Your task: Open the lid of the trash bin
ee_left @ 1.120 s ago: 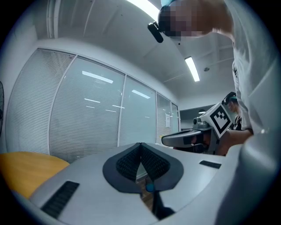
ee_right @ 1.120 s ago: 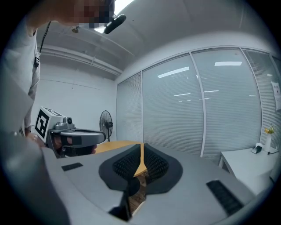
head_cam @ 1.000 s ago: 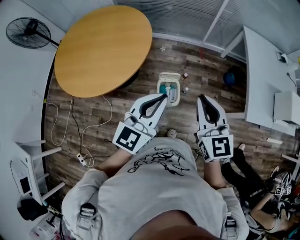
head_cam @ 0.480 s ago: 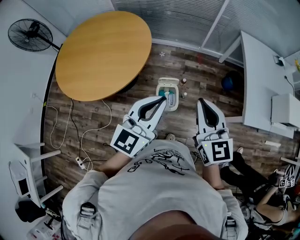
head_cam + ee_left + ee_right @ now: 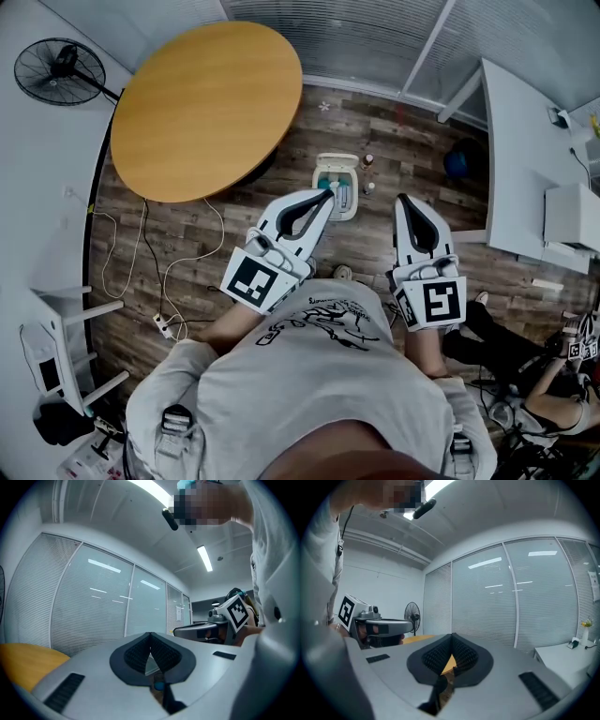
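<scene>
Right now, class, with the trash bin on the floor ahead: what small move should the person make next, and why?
Probably lower the left gripper toward the trash bin. That gripper is shut and empty, pointing level at the windows, while the bin stands on the floor below its tip. The gripper likely must come down to reach it.

Ahead-left of the left gripper (image 5: 325,195) the round orange wooden table (image 5: 206,103) bars the way; small bottles (image 5: 369,163) stand right of its tip; brown wood-plank floor (image 5: 258,211) lies open leftward
</scene>
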Demonstrator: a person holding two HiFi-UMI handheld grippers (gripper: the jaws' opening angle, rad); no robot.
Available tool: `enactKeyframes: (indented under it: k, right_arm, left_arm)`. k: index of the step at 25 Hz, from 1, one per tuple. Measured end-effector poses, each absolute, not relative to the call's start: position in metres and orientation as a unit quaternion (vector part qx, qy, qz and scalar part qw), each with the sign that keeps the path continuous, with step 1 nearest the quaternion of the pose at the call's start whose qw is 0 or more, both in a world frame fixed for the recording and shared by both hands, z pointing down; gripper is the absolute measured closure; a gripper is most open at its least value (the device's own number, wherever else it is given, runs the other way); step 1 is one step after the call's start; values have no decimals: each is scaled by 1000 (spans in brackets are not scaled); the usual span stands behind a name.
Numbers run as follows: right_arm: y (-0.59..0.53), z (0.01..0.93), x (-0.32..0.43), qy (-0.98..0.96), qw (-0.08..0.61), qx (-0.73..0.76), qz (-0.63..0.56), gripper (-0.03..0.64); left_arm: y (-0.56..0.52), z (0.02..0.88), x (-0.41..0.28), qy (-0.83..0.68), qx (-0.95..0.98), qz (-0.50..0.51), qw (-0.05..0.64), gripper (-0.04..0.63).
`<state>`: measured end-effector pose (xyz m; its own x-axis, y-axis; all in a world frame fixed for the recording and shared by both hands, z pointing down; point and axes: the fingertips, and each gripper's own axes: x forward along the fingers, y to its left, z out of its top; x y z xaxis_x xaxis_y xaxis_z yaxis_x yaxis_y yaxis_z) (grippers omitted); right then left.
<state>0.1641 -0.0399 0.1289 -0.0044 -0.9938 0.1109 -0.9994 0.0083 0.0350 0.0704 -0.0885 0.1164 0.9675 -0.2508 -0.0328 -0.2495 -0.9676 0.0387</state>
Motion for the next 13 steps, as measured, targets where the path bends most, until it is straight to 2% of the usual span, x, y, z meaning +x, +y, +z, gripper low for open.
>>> enactKeyframes:
  k: [13]
  right_arm:
    - [-32,127,171,-705,53,707,23,611]
  left_arm:
    - [-81,110,78,-119,992,-42,18,580]
